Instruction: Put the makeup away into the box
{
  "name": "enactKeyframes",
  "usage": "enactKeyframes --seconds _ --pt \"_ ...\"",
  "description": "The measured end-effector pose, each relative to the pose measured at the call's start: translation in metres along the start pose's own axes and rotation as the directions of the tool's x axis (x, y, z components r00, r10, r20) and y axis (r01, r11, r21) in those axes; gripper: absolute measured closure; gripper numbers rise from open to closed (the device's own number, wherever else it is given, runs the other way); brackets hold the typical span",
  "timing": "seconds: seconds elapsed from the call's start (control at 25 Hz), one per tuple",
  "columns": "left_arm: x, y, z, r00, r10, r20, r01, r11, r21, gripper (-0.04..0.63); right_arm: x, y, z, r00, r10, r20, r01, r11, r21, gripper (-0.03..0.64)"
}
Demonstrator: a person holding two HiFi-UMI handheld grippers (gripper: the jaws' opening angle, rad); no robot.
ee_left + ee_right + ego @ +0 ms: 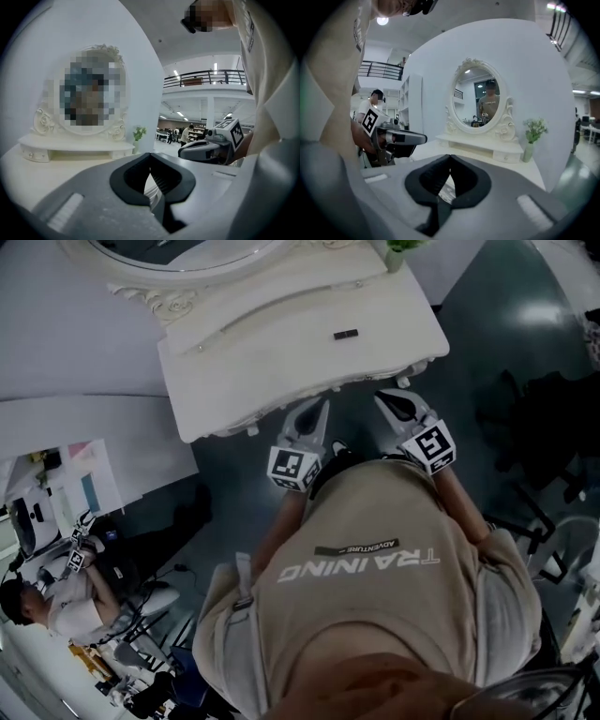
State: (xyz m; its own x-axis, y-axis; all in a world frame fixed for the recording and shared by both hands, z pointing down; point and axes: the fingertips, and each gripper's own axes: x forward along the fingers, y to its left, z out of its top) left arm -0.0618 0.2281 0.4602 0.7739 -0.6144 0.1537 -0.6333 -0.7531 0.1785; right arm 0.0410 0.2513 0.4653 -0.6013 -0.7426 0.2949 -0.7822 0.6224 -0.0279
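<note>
White ornate dressing table point(281, 362) over dark floor.

Head view: small dark oblong item point(346, 334) on tabletop, ahead of both grippers, apart from them. Left gripper point(322, 405) and right gripper point(382, 396) side by side at table's near edge.

Left gripper view: jaws closed tip to tip, nothing between; oval white-framed mirror point(89, 91) ahead-left.

Right gripper view: jaws closed, empty; green plant in white vase point(531, 136) ahead-right.
</note>
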Motion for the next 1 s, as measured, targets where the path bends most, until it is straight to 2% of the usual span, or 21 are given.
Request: enactKeyframes --seconds 0.12,0.28,0.48,0.56,0.72,0.88,1.0 --pt "0.006 0.016 -0.01 0.999 -0.035 -0.005 0.035 0.999 -0.011 0.589 0.016 0.003 -0.009 0.999 -0.024 -0.043 0.024 1.0 -0.002 0.615" --pt "0.008 0.04 -0.024 0.999 -0.046 -0.004 0.046 0.999 0.008 0.589 0.041 0.009 -0.014 0.998 -0.042 -0.042 0.042 0.999 0.015 0.615" --pt "0.015 0.057 -0.03 0.996 -0.076 -0.036 0.075 0.997 -0.029 0.589 0.062 0.01 -0.006 0.996 -0.034 -0.087 0.03 0.999 -0.046 0.615" --pt "0.027 0.069 -0.031 0.996 -0.073 -0.046 0.072 0.997 -0.02 0.589 0.071 -0.001 -0.004 0.995 -0.035 -0.096 0.028 0.997 -0.066 0.615" --pt "0.059 0.074 -0.04 0.992 -0.074 -0.098 0.072 0.997 -0.025 0.589 0.074 -0.027 -0.01 0.998 -0.037 -0.056 0.035 0.999 -0.04 0.615" --pt "0.078 0.073 -0.024 0.991 -0.051 -0.125 0.046 0.998 -0.041 0.589 0.084 -0.055 -0.016 0.999 -0.011 -0.047 0.012 1.0 0.012 0.615" --pt "0.099 0.079 -0.008 0.991 -0.019 -0.132 0.016 1.0 -0.018 0.589 0.097 -0.087 -0.002 1.0 0.006 -0.006 -0.006 1.0 0.014 0.615"
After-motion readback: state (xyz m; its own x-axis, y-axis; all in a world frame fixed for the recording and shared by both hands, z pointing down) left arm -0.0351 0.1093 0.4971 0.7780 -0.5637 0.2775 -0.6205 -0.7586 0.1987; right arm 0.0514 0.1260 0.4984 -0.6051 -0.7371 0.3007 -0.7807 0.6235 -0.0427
